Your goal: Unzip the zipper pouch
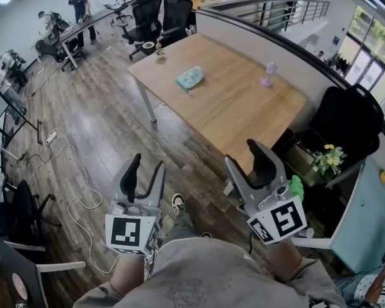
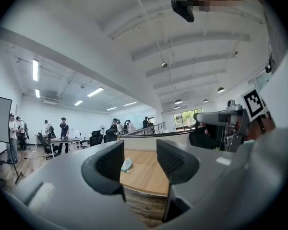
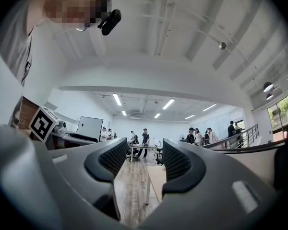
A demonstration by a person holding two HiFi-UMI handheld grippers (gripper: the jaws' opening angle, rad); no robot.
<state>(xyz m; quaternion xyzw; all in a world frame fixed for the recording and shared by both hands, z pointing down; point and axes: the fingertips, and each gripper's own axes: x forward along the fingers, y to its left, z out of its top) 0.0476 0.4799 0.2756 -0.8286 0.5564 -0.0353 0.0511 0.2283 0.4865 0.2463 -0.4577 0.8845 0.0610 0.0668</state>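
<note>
A small, soft, pale mint-green zipper pouch [image 1: 190, 78] is seen lying flat on a long rectangular desk [image 1: 237, 108] with a light wooden top and white legs. The pouch is placed in the end part of the desk nearest the black office chairs [image 1: 147, 11], roughly midway between the two long edges. It is shown too small for the state of its zipper to be told. In the left gripper view the same pouch [image 2: 126, 165] is framed far off, on the line between the jaws. A small lilac object [image 1: 269, 73] is stood near the opposite long edge, well apart from the pouch.

The left gripper [image 1: 146, 164] and the right gripper [image 1: 247, 156] are held side by side in front of the person, over the floor and well short of the desk's near corner. The jaws of the left gripper [image 2: 140, 159] are spread wide apart, with nothing gripped between them. The jaws of the right gripper [image 3: 143, 161] are likewise held apart and empty.

The room is an open office, laid with a dark wood-plank floor [image 1: 96, 114]. A white power strip [image 1: 51, 136] and a white cable [image 1: 83, 191] are left on the floor to the left. A metal railing [image 1: 276, 8] is run behind the desk, a plant with yellow flowers [image 1: 327, 158] is set at the right, and a standing person [image 1: 80, 8] is seen at a farther worktable. White strip lights [image 3: 117, 99] are fixed to the ceiling.
</note>
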